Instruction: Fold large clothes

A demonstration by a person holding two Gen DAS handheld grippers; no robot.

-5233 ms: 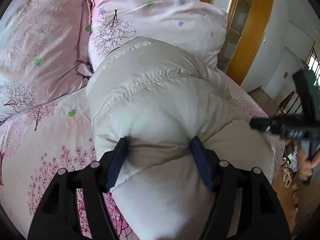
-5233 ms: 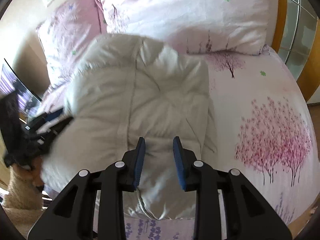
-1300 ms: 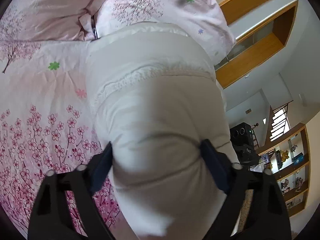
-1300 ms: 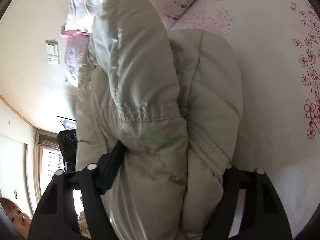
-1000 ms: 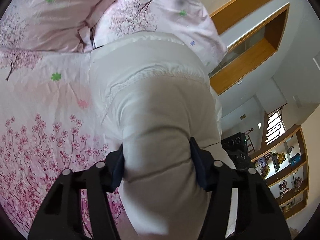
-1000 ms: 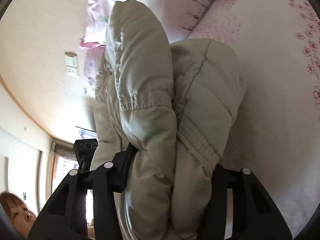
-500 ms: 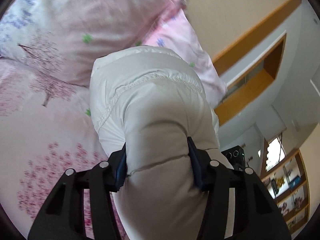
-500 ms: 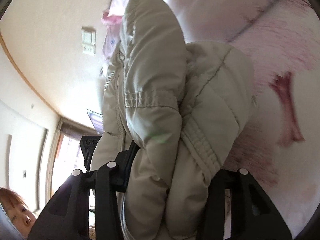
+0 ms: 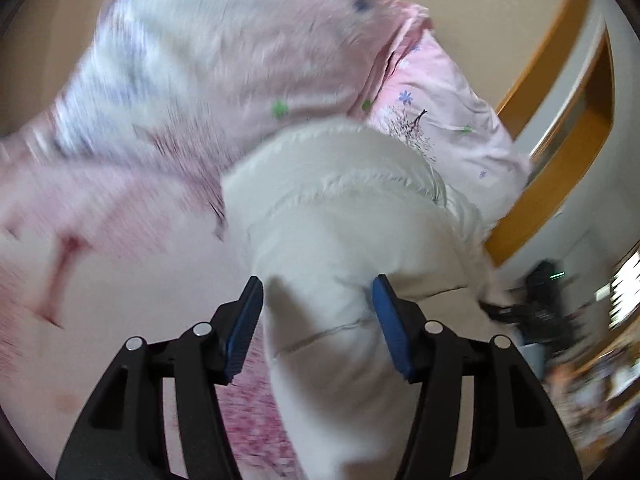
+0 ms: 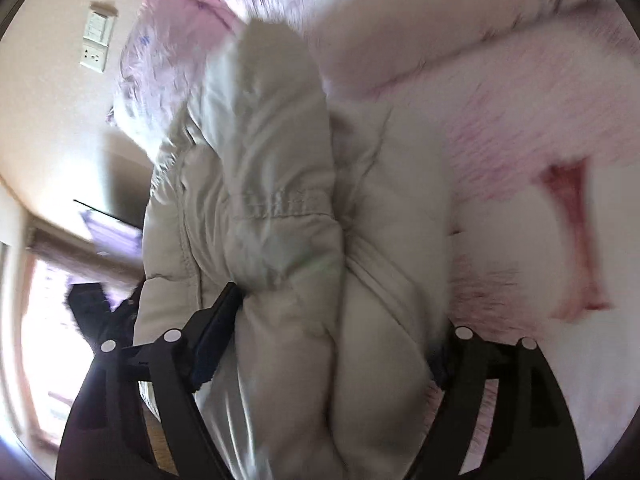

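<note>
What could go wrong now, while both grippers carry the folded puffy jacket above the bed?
1. The jacket is thick and slippery-looking. The right gripper spans a very fat bundle with its jaws wide apart, so layers may slide out and the fold may open.
2. The left gripper pinches only a narrow part, so the rest could sag.
3. Both views are blurred by fast motion; the jacket could brush the pillow close behind it.

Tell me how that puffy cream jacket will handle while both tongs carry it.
The jacket bulges around the right tongs, so it probably compresses and springs back. It sags into soft folds past the left tongs, so likely floppy, not stiff. Its shell looks smooth, so a shallow pinch may slip.
</note>
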